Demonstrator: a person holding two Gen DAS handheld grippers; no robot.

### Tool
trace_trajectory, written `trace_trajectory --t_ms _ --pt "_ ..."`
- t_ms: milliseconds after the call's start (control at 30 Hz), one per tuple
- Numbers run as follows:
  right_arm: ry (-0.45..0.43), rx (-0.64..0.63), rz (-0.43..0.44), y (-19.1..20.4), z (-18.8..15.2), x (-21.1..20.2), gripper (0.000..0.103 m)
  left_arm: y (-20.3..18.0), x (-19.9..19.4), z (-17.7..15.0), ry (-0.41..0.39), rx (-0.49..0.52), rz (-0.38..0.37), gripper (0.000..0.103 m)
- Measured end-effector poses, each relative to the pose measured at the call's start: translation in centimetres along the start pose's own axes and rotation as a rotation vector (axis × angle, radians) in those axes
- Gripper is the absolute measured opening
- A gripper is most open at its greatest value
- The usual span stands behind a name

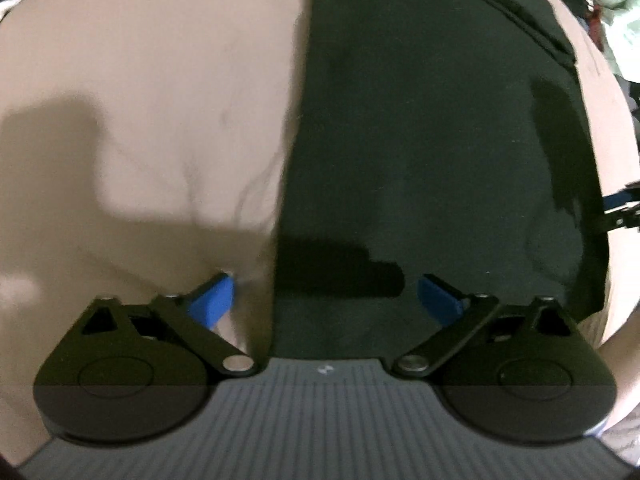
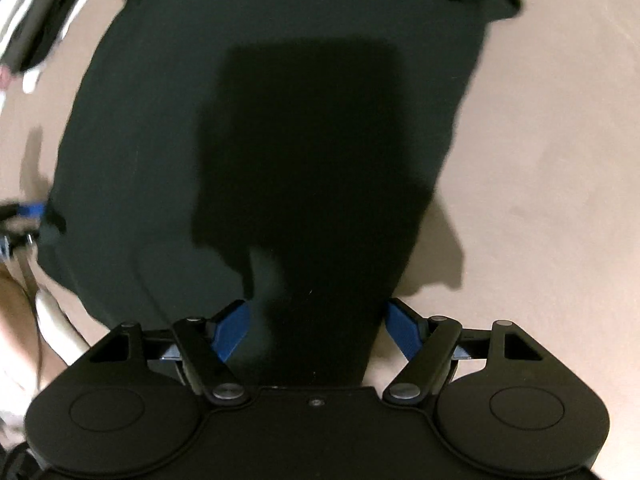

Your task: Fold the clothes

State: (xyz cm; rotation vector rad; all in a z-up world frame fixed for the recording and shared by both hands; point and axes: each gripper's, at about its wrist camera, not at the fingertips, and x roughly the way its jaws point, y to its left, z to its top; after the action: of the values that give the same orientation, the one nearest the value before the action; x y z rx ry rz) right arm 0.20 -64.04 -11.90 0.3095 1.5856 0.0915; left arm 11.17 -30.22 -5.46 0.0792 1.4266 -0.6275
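A dark green garment (image 1: 420, 140) lies flat on a tan surface (image 1: 140, 80). In the left wrist view its straight left edge runs down the middle of the frame. My left gripper (image 1: 326, 300) is open, its blue pads straddling that edge close above the cloth. In the right wrist view the same dark green garment (image 2: 160, 160) fills the centre. My right gripper (image 2: 316, 330) is open over the garment's right edge, with cloth under the gap between its pads. The right gripper's tip shows at the far right of the left wrist view.
The tan surface (image 2: 540, 140) extends right of the garment. A pile of pale green and other clothes (image 1: 616, 32) sits beyond the surface's far right edge. The other gripper (image 2: 24, 216) and a hand (image 2: 24, 320) show at the left edge of the right wrist view.
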Motion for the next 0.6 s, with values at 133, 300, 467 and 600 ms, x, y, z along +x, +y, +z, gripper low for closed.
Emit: trace_trajectory --t_ms 133,300,467,600 --pt "0.046 -0.101 0.004 1.8 -0.1 1.2 0.081 -2.0 -0.7 -0.5 -0.056 0.091 0.011 0.023" --pt "0.043 -0.206 0.051 3.8 -0.5 1.6 0.054 -2.9 -0.3 -1.4 -0.080 0.147 0.026 0.016" --pt "-0.016 -0.214 0.051 4.3 1.1 1.2 0.009 -2.5 -0.5 -0.6 -0.137 0.080 -0.004 0.009" --pt "-0.131 -0.153 0.161 3.7 1.9 -0.3 0.007 -3.6 -1.1 1.0 -0.190 0.115 -0.040 0.009"
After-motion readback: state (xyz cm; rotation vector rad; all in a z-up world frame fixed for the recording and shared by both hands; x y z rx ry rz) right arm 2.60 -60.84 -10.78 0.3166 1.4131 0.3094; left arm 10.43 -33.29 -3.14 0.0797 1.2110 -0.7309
